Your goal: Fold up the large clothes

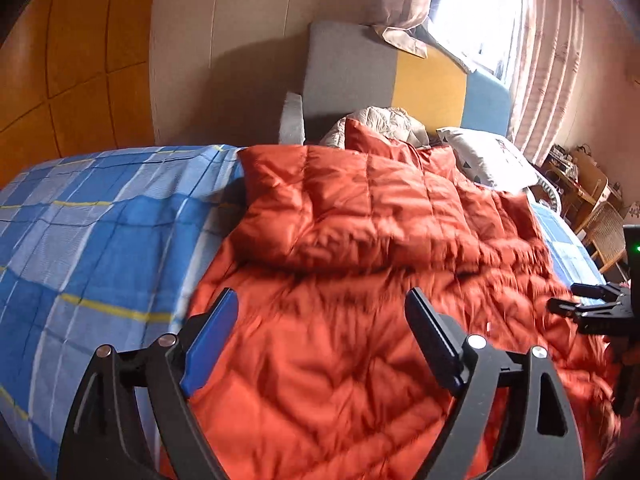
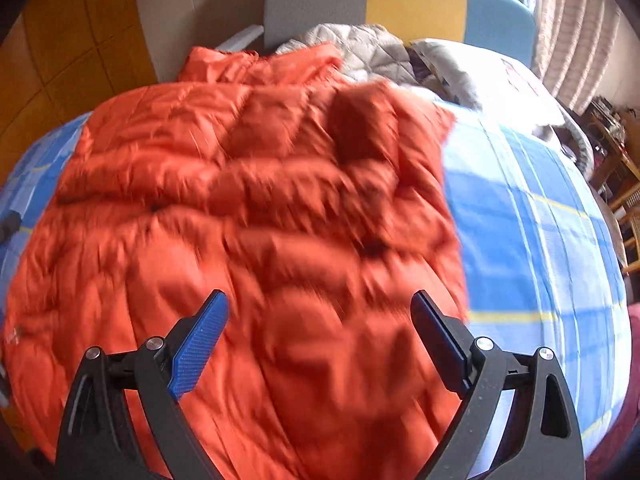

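Both tongs, left and right, gape apart, holding nothing; orange jacket fills mid-frame on the bed, one fold apparently laid, more folding likely left

Orange quilted jacket on plaid bed sheet, left tool open above

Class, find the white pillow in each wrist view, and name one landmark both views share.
Left wrist view: the white pillow lies right of centre, at the orange jacket's far right edge, below the window.
Right wrist view: the pillow lies upper right, beyond the jacket.
Shared landmark: the yellow headboard panel, behind the pillow in both.
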`<action>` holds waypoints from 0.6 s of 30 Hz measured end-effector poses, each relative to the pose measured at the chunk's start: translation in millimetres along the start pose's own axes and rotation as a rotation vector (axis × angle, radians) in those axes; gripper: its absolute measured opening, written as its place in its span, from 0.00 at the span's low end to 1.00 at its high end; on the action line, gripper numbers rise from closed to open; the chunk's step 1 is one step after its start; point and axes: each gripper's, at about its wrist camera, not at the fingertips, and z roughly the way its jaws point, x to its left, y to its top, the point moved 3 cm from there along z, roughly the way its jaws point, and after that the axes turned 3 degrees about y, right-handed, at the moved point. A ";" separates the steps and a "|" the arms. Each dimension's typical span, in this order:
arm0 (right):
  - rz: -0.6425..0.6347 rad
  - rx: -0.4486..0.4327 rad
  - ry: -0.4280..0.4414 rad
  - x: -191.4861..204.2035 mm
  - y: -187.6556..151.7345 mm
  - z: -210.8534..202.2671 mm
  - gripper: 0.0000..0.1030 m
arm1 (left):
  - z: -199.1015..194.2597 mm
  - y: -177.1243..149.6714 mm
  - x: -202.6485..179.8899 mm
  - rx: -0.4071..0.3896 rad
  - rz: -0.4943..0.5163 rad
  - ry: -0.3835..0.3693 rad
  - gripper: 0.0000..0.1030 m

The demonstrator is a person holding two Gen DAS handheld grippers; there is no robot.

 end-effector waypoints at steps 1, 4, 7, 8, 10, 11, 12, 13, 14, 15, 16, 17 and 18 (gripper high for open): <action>0.004 0.002 -0.007 -4.2 -6.4 -2.9 0.89 | -5.6 -7.2 4.3 0.003 0.003 0.005 0.82; 0.031 0.018 -0.027 -17.3 -31.1 -12.9 0.89 | -16.6 -25.9 20.0 0.023 -0.021 0.003 0.82; 0.052 0.025 -0.044 -26.9 -51.3 -20.4 0.89 | -28.5 -43.9 39.5 0.033 -0.037 0.014 0.82; 0.056 0.028 -0.045 -29.2 -55.9 -22.4 0.89 | -30.8 -48.1 44.8 0.039 -0.041 0.017 0.82; 0.065 0.031 -0.055 -35.3 -68.1 -28.8 0.89 | -37.2 -59.8 57.6 0.055 -0.053 0.025 0.82; 0.075 0.031 -0.055 -40.1 -75.0 -32.9 0.89 | -41.6 -67.4 66.2 0.065 -0.065 0.029 0.82; 0.083 0.031 -0.050 -43.2 -80.1 -35.4 0.89 | -43.3 -72.6 72.7 0.077 -0.078 0.028 0.81; 0.095 0.035 -0.043 -47.5 -87.6 -38.7 0.89 | -46.3 -81.2 82.3 0.100 -0.104 0.018 0.78; 0.105 0.040 -0.038 -51.6 -95.2 -41.5 0.89 | -48.2 -87.4 86.6 0.112 -0.120 0.007 0.76; 0.109 0.046 -0.035 -54.0 -99.8 -43.0 0.89 | -50.7 -95.3 92.1 0.131 -0.137 -0.008 0.74; 0.116 0.051 -0.025 -56.7 -108.2 -45.8 0.89 | -52.4 -101.3 94.2 0.141 -0.146 -0.014 0.73; 0.129 0.052 -0.009 -58.9 -115.3 -48.4 0.89 | -55.1 -108.6 97.9 0.153 -0.162 -0.025 0.72; 0.147 0.057 0.015 -60.9 -122.4 -50.8 0.89 | -57.4 -114.9 100.1 0.165 -0.175 -0.039 0.71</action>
